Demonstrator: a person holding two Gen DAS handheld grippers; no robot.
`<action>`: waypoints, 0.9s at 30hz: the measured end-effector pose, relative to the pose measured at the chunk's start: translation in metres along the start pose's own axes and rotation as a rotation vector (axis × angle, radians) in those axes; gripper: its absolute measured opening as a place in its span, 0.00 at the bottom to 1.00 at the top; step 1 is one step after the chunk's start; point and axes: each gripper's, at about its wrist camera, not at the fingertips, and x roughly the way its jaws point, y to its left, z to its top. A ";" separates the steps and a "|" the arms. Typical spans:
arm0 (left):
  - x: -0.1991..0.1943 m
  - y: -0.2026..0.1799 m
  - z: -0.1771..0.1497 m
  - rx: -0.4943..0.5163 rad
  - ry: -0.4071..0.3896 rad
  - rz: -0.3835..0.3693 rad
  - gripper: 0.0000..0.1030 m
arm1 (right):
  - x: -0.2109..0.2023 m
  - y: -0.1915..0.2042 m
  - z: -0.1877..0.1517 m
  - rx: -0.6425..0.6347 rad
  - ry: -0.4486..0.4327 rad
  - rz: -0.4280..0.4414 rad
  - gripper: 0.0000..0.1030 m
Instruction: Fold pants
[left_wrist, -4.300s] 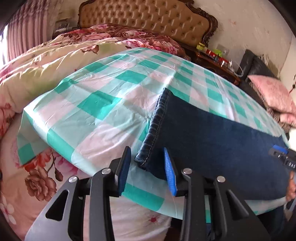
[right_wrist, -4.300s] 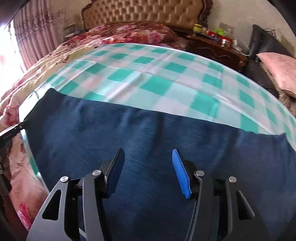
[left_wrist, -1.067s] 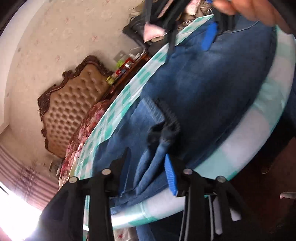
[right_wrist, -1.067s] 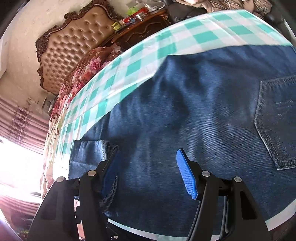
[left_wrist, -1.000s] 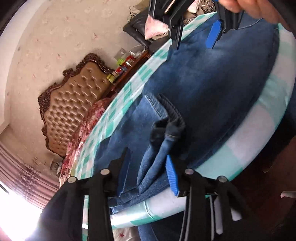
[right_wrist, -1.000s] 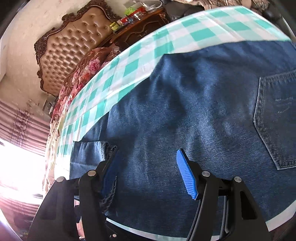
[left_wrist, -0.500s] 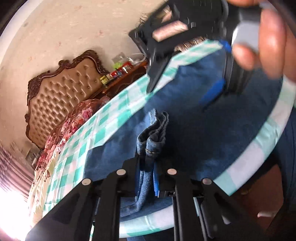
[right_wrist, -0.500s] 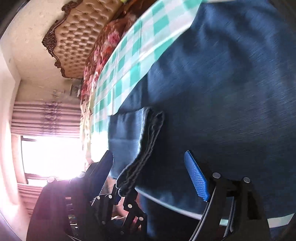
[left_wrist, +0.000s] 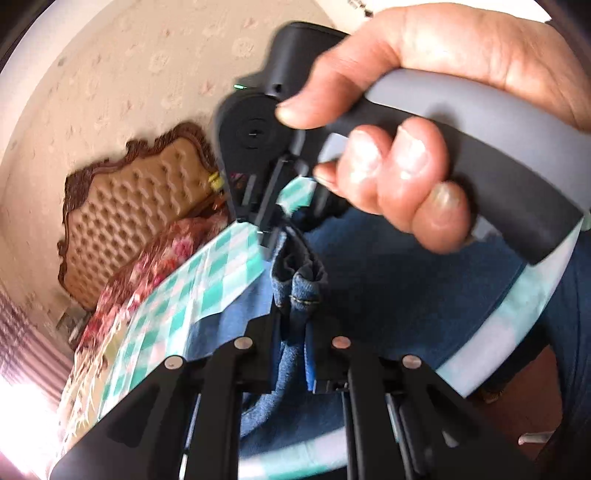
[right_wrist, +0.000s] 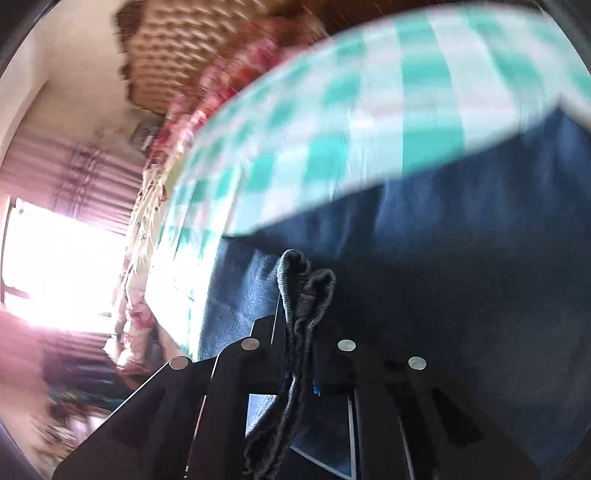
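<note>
Your left claw (left_wrist: 293, 354) and right claw (right_wrist: 299, 354) are both clamped on the hem of the pants (left_wrist: 399, 295), which lie on the checked table (left_wrist: 207, 280). Fold underway; carry the hem across evenly.

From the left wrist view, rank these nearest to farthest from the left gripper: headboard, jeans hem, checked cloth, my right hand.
1. Jeans hem: pinched in the left gripper.
2. Right hand: above the hem, gripping the other tool's handle.
3. Checked cloth: left, running away under the jeans.
4. Headboard: far left, against the wall.
</note>
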 end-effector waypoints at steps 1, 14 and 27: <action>0.001 -0.011 0.008 0.015 -0.017 -0.025 0.10 | -0.009 -0.006 0.000 -0.006 -0.014 -0.010 0.10; 0.045 -0.097 0.014 0.153 0.055 -0.122 0.17 | -0.011 -0.107 -0.009 0.059 0.029 -0.057 0.35; 0.042 -0.109 0.024 0.207 -0.013 -0.076 0.09 | -0.041 -0.100 -0.002 0.017 -0.089 -0.124 0.14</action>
